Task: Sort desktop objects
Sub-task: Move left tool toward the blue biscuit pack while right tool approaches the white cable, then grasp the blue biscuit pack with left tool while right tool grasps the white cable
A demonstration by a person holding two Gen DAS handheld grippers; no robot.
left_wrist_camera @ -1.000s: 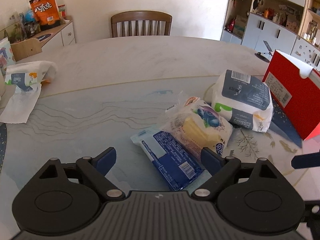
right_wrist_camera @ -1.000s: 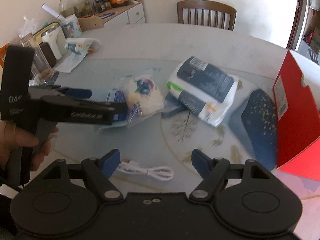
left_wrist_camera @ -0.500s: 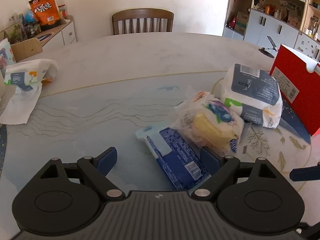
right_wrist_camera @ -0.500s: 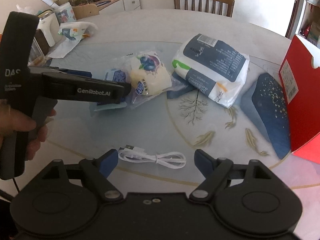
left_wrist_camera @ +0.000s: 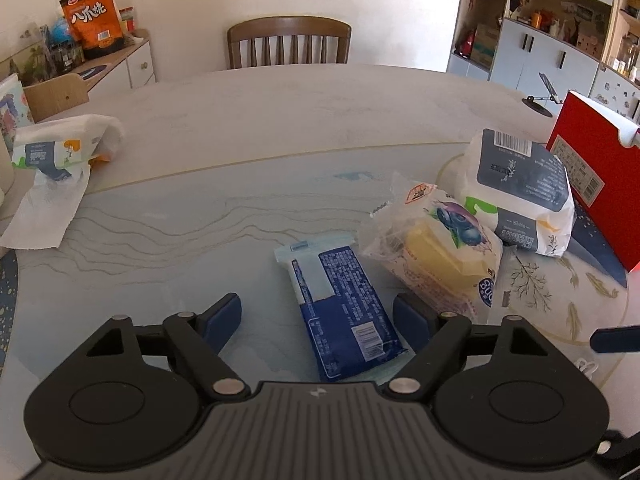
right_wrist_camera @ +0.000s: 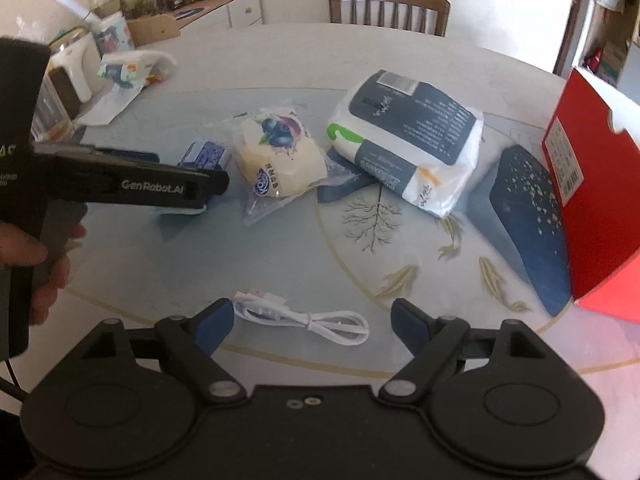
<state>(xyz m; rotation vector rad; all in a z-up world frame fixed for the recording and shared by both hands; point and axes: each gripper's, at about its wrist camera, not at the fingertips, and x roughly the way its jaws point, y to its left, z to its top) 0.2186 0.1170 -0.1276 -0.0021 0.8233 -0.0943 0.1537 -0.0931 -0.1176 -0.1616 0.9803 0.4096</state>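
Observation:
A blue flat packet (left_wrist_camera: pixel 340 304) lies on the table between the fingers of my open left gripper (left_wrist_camera: pixel 316 314). To its right lies a clear bag with yellow bread (left_wrist_camera: pixel 436 252), then a white and dark tissue pack (left_wrist_camera: pixel 524 196). In the right wrist view my open right gripper (right_wrist_camera: pixel 310 322) hovers over a coiled white cable (right_wrist_camera: pixel 304 318). The bread bag (right_wrist_camera: pixel 280 152), the tissue pack (right_wrist_camera: pixel 408 136) and the blue packet (right_wrist_camera: pixel 204 156) lie beyond it. The left gripper's body (right_wrist_camera: pixel 132 186) covers part of the blue packet.
A red box (right_wrist_camera: pixel 596 184) stands at the table's right edge, also in the left wrist view (left_wrist_camera: pixel 600 172). A dark blue mat (right_wrist_camera: pixel 524 216) lies beside it. A paper towel pack (left_wrist_camera: pixel 56 156) lies at far left. A wooden chair (left_wrist_camera: pixel 288 40) stands behind the table.
My left gripper has moved left and slightly forward, so the blue packet now sits between its fingers. My right gripper has come down and forward over the white cable. Both stay open.

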